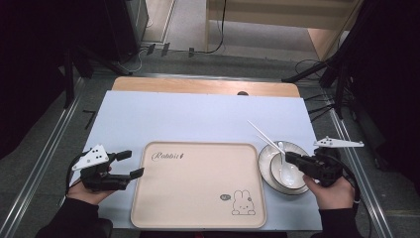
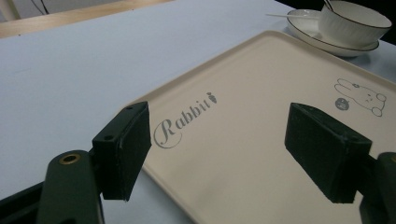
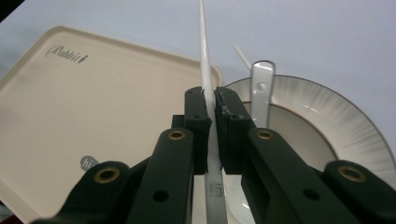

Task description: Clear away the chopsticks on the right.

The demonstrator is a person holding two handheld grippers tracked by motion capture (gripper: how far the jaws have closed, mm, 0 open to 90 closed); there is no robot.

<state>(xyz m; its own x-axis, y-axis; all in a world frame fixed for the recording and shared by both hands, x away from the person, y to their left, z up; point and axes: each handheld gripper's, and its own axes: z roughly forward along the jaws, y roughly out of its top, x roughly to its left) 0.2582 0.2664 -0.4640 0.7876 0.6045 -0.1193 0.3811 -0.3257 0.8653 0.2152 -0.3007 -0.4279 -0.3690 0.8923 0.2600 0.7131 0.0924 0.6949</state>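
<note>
Right gripper view, fingers [image 3: 212, 109] pinching slim white chopstick [image 3: 204, 46] (glossy), left gripper [image 1: 130, 164] spread.

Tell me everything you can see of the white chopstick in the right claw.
The chopstick is slim, white and glossy, like plastic, tapering to a fine tip with a small mark near its thick end. The right claw is shut on it around its thicker part. It points away from the claw, tip over the table beyond the tray, its thick end above the bowl.
</note>
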